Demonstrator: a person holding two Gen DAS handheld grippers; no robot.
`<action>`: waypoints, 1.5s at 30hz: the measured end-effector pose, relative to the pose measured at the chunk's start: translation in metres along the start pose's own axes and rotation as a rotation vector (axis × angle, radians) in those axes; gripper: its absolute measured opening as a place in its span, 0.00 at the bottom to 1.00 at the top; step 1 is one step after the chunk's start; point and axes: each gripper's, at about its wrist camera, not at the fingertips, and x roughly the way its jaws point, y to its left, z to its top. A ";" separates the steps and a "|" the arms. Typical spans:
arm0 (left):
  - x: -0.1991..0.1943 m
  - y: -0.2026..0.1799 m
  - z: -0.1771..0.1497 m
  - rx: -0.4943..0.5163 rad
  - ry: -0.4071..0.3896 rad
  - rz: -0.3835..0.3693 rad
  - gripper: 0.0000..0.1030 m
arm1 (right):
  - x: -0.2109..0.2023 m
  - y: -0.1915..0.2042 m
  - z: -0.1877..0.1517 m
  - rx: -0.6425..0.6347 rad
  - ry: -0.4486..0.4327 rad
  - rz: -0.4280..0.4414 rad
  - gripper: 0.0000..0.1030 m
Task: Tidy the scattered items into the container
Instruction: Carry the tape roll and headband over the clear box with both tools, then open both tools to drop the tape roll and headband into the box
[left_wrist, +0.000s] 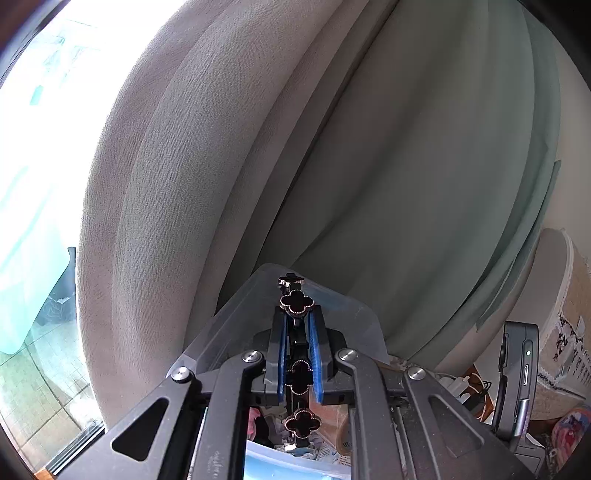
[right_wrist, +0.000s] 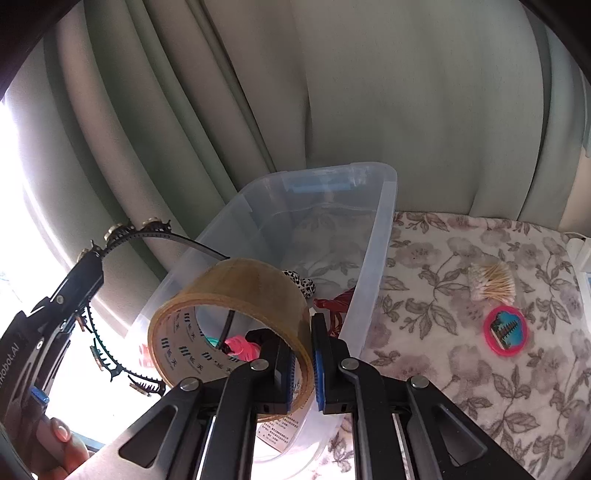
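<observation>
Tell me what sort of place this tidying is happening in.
Probably a bedroom or other home room by a window: full-length grey-green curtains hang behind, a floral fleece blanket covers the surface, and small personal items like cotton swabs lie beside a clear plastic storage bin.

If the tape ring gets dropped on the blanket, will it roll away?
The tape roll is round and hollow, so on its edge it would probably roll. Landing flat, it likely stays put. The flowered blanket looks soft, which may slow it.
</observation>
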 end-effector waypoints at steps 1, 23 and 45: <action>0.004 0.000 -0.002 0.002 0.007 0.010 0.11 | 0.000 0.000 0.001 0.000 -0.002 0.000 0.12; 0.050 0.008 -0.040 -0.019 0.157 0.067 0.11 | 0.018 0.002 0.015 -0.020 -0.030 -0.023 0.19; 0.037 -0.018 -0.053 -0.012 0.189 0.030 0.41 | -0.005 0.011 0.012 -0.045 -0.043 -0.017 0.43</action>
